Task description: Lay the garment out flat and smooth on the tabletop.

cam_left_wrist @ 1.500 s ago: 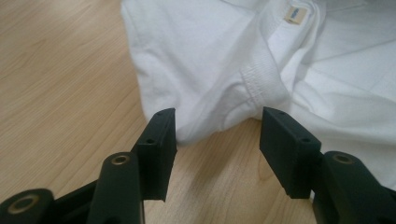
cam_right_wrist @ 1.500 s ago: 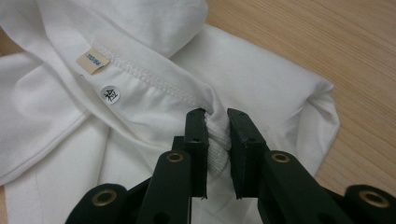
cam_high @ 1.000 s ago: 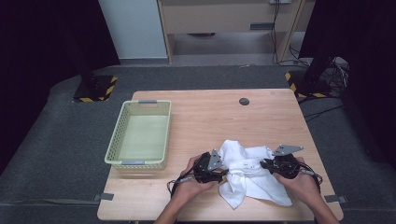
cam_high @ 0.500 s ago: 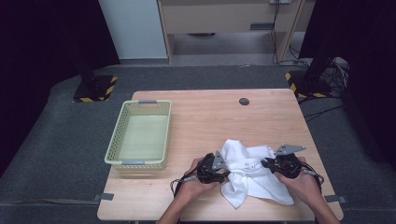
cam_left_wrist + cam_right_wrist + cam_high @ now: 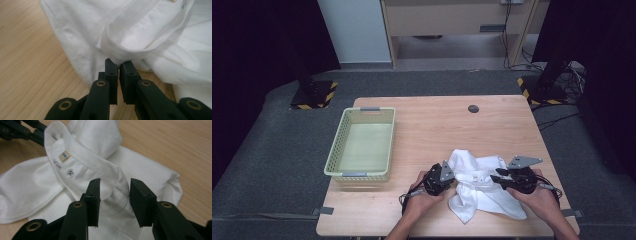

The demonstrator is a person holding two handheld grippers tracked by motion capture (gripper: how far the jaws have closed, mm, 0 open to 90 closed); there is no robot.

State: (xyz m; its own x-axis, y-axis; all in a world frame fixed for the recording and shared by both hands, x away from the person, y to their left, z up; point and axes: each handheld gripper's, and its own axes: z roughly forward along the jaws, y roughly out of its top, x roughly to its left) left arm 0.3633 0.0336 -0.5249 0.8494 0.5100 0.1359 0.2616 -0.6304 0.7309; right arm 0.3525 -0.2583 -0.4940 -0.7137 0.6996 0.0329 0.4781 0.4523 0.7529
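My left gripper (image 5: pixel 119 65) has just been closing and is now pinching a hem of the white shirt (image 5: pixel 479 182), crumpled near the table's (image 5: pixel 437 120) front right edge. My right gripper (image 5: pixel 115 185) has just been opening; its jaws are standing apart around the collar.

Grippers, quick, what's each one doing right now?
Left gripper: just closed, pinching the white shirt's hem.
Right gripper: just opening, jaws apart around the collar.

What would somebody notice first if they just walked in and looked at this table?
Probably the crumpled white T-shirt on the near right part of the wooden table, with a black gripper at each side of it. The left gripper has just closed and pinches a stitched hem; the right gripper has just been opening, its jaws apart around the collar. An empty pale green basket sits on the left.
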